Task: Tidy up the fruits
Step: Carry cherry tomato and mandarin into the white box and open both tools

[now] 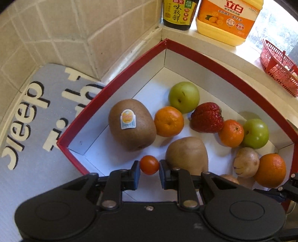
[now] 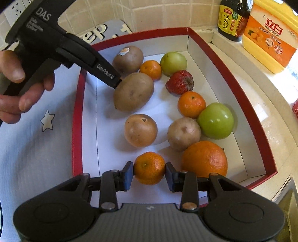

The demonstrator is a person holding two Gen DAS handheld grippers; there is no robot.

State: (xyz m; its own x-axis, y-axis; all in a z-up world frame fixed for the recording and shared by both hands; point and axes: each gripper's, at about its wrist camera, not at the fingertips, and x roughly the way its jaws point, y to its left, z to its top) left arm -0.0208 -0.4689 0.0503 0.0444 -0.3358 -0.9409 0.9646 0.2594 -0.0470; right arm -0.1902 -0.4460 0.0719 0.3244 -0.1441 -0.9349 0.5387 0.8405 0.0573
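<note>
A red-rimmed white box [image 1: 111, 96] [image 2: 76, 130] holds the fruit. My left gripper [image 1: 149, 170] is shut on a cherry tomato [image 1: 149, 165] just above the box floor, beside a brown kiwi [image 1: 187, 154]. A stickered kiwi [image 1: 132, 124], small oranges [image 1: 168, 121], green apples [image 1: 184, 96] and a strawberry [image 1: 206, 117] lie beyond. My right gripper [image 2: 149, 174] is shut on a small tangerine [image 2: 149, 167] at the near side of the box, next to a large orange [image 2: 204, 158]. The left gripper's body [image 2: 74, 50] reaches in beside the kiwi [image 2: 134, 91].
A soy sauce bottle [image 1: 178, 13] and a yellow-orange detergent jug [image 1: 229, 20] stand on the ledge behind the box. A red plastic basket [image 1: 279, 67] sits at the right. A grey mat [image 1: 37, 121] lies left of the box. The tiled wall is close behind.
</note>
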